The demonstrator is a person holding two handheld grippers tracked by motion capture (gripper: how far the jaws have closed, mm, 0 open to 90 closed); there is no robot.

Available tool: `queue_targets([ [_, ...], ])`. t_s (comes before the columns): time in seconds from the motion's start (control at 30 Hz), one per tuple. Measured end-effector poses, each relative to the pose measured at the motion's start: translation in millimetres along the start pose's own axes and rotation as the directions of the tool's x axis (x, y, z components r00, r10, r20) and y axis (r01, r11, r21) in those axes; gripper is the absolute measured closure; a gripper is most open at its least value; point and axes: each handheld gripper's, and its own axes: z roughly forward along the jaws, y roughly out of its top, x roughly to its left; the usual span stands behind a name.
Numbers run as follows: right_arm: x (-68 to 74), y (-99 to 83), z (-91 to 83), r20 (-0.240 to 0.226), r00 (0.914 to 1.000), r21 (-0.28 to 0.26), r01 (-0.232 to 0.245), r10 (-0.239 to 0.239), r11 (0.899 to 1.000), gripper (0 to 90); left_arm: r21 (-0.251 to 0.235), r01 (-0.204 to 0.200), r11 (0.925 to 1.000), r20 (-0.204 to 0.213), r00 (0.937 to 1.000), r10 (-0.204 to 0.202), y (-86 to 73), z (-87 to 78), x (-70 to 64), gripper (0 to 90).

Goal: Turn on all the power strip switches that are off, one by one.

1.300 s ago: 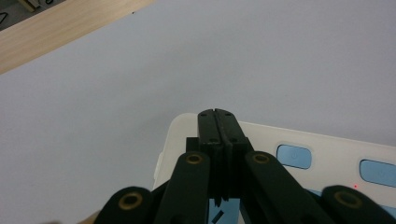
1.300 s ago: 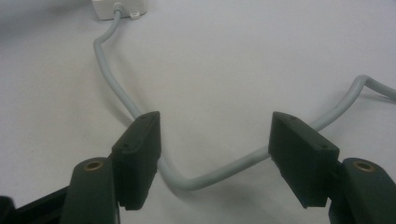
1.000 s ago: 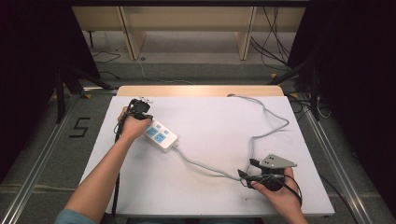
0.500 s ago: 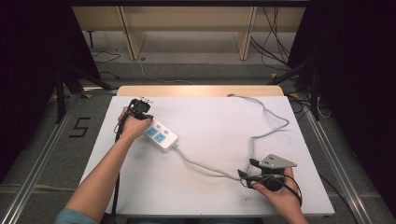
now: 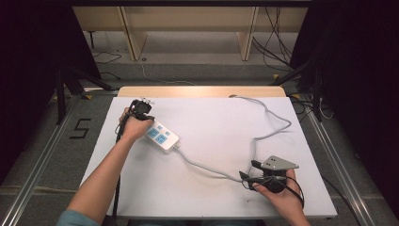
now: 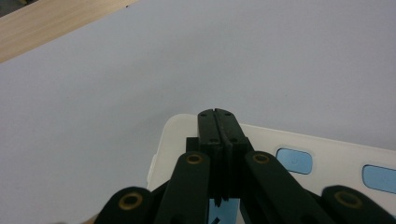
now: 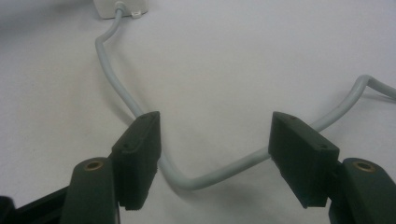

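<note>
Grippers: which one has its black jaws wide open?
The right gripper: its jaws stand wide apart around the grey cable. The left gripper has its jaws pressed together over the white power strip.

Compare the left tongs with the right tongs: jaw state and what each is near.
The left tongs have jaws pressed together over the white power strip; the right tongs stand wide open, straddling the grey cable. Both have black jaws and rest low over the white table.
</note>
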Motion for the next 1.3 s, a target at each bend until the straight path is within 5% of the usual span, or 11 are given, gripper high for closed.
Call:
queue_targets([
  [0.33,0.1,-0.1,0.7,-0.002,1.0,-0.001,-0.001,0.001,1.0,35.5,0.042,-0.058,0.9974,-0.023,0.998,0.059,4.9,0.9,-4.1,89.6],
  [0.87,0.3,0.1,0.2,-0.002,1.0,0.0,0.001,-0.001,1.0,35.5,0.049,-0.031,0.9983,-0.02,0.9993,0.032,6.0,1.8,-3.5,89.7],
  [1.3,0.9,0.1,0.5,-0.001,1.0,0.0,0.002,-0.002,1.0,35.5,0.059,-0.053,0.9968,-0.032,0.998,0.055,6.6,2.0,-5.4,89.7],
])
